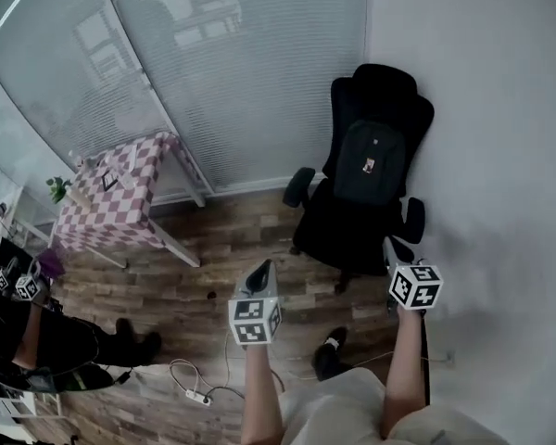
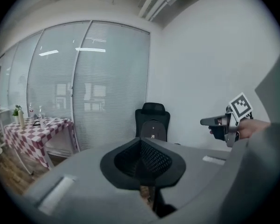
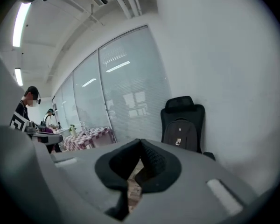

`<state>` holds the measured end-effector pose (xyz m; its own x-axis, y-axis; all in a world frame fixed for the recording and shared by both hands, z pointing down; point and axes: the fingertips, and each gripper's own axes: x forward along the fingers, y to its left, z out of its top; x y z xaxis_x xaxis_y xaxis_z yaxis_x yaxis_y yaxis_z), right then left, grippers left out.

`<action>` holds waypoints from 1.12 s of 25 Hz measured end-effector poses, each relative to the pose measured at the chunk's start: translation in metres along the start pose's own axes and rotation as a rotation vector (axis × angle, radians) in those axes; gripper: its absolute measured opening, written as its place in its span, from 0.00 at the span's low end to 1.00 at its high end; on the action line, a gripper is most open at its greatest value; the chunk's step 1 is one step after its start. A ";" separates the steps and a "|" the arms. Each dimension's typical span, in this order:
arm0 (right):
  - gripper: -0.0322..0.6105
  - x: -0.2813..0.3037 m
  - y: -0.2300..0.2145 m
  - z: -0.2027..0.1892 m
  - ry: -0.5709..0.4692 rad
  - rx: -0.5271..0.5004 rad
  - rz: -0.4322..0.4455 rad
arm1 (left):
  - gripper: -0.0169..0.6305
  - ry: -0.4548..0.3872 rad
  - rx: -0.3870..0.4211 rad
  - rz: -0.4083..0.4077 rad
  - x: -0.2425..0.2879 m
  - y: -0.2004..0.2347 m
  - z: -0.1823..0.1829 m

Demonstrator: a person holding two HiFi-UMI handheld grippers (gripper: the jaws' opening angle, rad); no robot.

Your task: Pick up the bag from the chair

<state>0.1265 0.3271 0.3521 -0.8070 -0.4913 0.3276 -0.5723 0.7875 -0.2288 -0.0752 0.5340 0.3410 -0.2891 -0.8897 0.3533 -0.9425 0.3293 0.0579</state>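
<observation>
A dark backpack (image 1: 369, 160) leans upright against the back of a black office chair (image 1: 326, 222) in the corner by the white wall. The left gripper view shows the bag (image 2: 153, 129) on the chair (image 2: 152, 110) straight ahead; the right gripper view has the bag (image 3: 181, 133) and chair (image 3: 183, 104) to the right of centre. My left gripper (image 1: 264, 269) hovers over the wood floor, short of the chair, shut and empty. My right gripper (image 1: 388, 246) is near the chair's right armrest, also shut with nothing in it. Neither touches the bag.
A table with a pink checked cloth (image 1: 116, 197) stands at the left by the glass wall with blinds (image 1: 250, 72). A power strip and cable (image 1: 196, 397) lie on the floor. A seated person (image 1: 65, 341) is at the lower left. The white wall (image 1: 500, 156) closes the right side.
</observation>
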 end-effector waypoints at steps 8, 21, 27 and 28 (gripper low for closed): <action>0.05 0.070 -0.079 0.043 -0.089 0.148 -0.003 | 0.04 0.004 0.072 -0.045 0.145 -0.031 0.073; 0.05 0.066 -0.153 0.061 -0.151 0.164 -0.061 | 0.04 0.027 0.115 -0.175 0.236 -0.085 0.079; 0.05 0.070 -0.197 0.078 -0.212 0.220 -0.127 | 0.04 0.026 0.113 -0.262 0.295 -0.109 0.090; 0.05 0.074 -0.201 0.080 -0.221 0.230 -0.128 | 0.04 0.021 0.108 -0.262 0.304 -0.107 0.094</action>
<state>0.1703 0.1026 0.3495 -0.7242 -0.6694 0.1658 -0.6683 0.6220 -0.4080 -0.0783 0.1982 0.3542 -0.0307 -0.9328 0.3592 -0.9974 0.0522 0.0506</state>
